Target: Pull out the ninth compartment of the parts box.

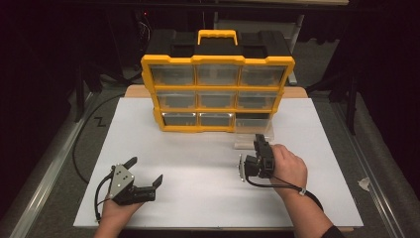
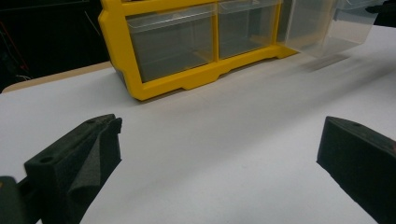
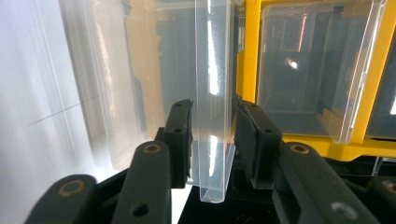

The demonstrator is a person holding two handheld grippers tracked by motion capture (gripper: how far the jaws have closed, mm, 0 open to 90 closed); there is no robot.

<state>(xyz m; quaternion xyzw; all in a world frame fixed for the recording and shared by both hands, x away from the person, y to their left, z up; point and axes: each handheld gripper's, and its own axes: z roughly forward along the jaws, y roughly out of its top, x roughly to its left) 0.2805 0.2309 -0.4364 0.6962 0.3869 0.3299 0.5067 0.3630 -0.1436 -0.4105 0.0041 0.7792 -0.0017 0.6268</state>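
A yellow and black organizer (image 1: 218, 94) with clear drawers stands at the back of the white tabletop (image 1: 198, 208). Its bottom right drawer (image 1: 253, 130) is pulled out toward me. My right gripper (image 1: 258, 141) points at that drawer. In the right gripper view its jaws stand on either side of the drawer's clear front lip (image 3: 214, 70), and a thin gap shows at the left pad (image 3: 180, 135). At the front left my left gripper (image 1: 146, 169) rests near the table, jaws wide apart with nothing between them (image 2: 219, 135). The pulled-out drawer (image 2: 327, 23) looks empty.
Other clear drawers (image 3: 308, 65) in the yellow frame (image 2: 187, 79) are pushed in. A black cable (image 1: 81, 144) runs along the floor left of the table. A metal rail (image 1: 44, 188) borders the left side, and dark floor surrounds the table.
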